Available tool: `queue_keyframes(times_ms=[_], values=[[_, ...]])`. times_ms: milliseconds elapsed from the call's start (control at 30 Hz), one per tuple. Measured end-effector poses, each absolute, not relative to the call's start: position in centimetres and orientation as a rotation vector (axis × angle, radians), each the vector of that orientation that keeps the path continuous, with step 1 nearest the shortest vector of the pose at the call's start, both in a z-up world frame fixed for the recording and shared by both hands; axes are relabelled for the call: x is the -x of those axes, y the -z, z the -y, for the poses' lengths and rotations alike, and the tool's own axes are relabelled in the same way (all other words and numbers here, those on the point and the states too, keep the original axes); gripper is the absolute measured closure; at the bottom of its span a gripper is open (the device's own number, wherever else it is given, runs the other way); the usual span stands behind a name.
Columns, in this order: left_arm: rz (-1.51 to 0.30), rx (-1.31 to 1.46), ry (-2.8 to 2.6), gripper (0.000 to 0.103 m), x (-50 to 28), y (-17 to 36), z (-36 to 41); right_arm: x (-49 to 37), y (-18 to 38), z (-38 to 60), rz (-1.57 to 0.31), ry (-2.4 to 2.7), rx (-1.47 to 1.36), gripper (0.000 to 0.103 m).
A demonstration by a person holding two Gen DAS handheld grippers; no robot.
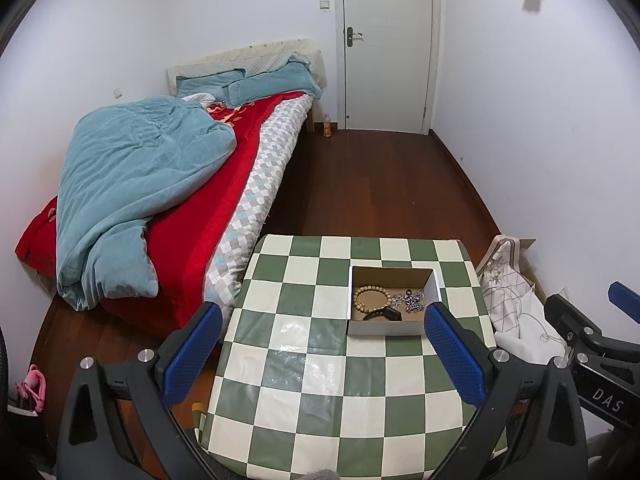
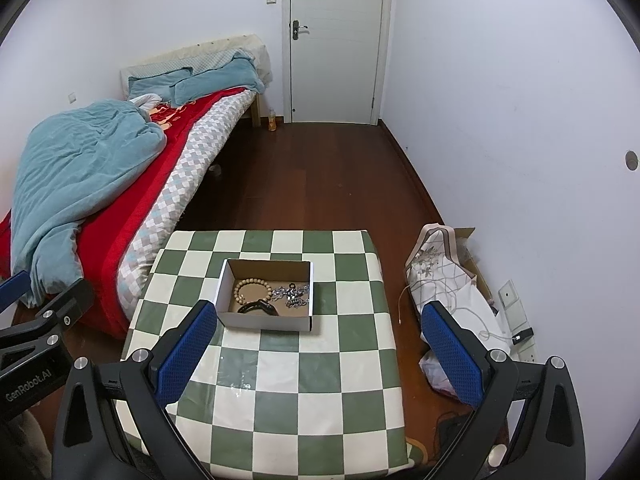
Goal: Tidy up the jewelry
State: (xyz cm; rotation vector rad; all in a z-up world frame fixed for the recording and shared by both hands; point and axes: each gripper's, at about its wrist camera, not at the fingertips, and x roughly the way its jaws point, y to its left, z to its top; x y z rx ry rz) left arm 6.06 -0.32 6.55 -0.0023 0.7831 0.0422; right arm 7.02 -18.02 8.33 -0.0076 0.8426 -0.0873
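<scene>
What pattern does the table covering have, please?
A green and cream checkerboard on the table covering, clearest in the right wrist view.

Even, soft room light, tablecloth (image 1: 304, 360) glare, dark curved fisheye corners

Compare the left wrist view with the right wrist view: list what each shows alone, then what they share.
Left wrist only: a pink object on the floor by the bed.
Right wrist only: a round wall hole and a wall socket.
Both: the checkered table, the open box holding a bead bracelet, a black band and a silver chain, plus the bed and door. Both grippers are open and empty.
</scene>
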Motion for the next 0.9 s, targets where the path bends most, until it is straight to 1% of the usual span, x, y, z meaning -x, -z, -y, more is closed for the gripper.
queue_keyframes(times_ms=[900], values=[[-0.780,0.001,-0.045,0.000,-6.20,-6.24,0.05,-7.37,-8.26,17.89,-0.848,0.080,0.001,0.000]])
